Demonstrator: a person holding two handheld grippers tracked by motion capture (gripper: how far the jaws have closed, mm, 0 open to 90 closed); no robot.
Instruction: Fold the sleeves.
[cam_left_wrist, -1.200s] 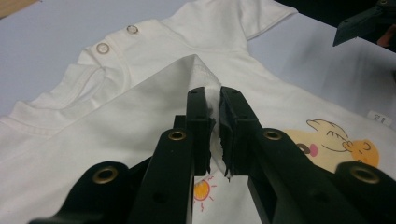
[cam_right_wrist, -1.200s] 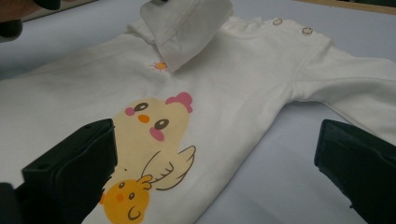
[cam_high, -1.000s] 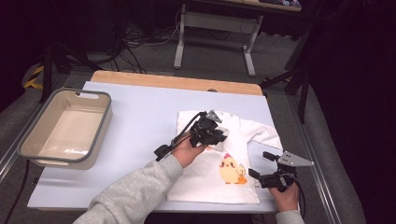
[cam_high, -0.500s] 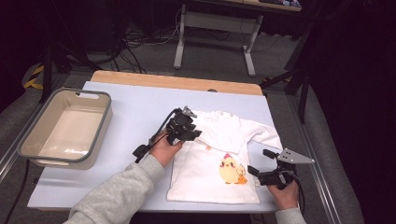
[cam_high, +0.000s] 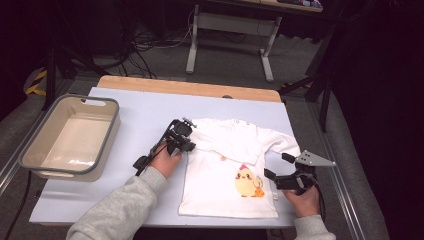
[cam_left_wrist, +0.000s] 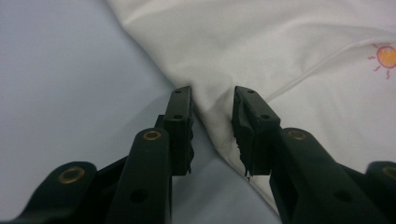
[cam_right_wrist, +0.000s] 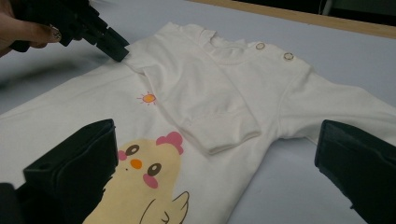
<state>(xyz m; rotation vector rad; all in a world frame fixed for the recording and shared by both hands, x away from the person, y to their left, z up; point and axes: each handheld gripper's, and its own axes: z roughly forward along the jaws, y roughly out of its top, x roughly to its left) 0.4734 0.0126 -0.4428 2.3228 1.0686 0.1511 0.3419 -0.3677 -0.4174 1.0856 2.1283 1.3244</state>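
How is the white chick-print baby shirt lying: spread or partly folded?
Partly folded: on the white chick-print baby shirt one sleeve lies across the chest; the other sleeve is spread.

Looks like a lab or workshop: dark room, loose cables (cam_high: 145, 37) trailing over grey floor (cam_high: 235, 70), metal-framed bench legs (cam_high: 232, 42) behind, and a wooden-edged work table (cam_high: 150, 107) under a pale blue mat.

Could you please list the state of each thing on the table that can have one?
Shirt: lying flat, chick print up, one sleeve folded across the chest, the other spread out.
Bin: upright, empty.
Left hand-held gripper: jaws have just been closing, a gap remains, at the shirt's folded edge.
Right hand-held gripper: open, holding nothing.
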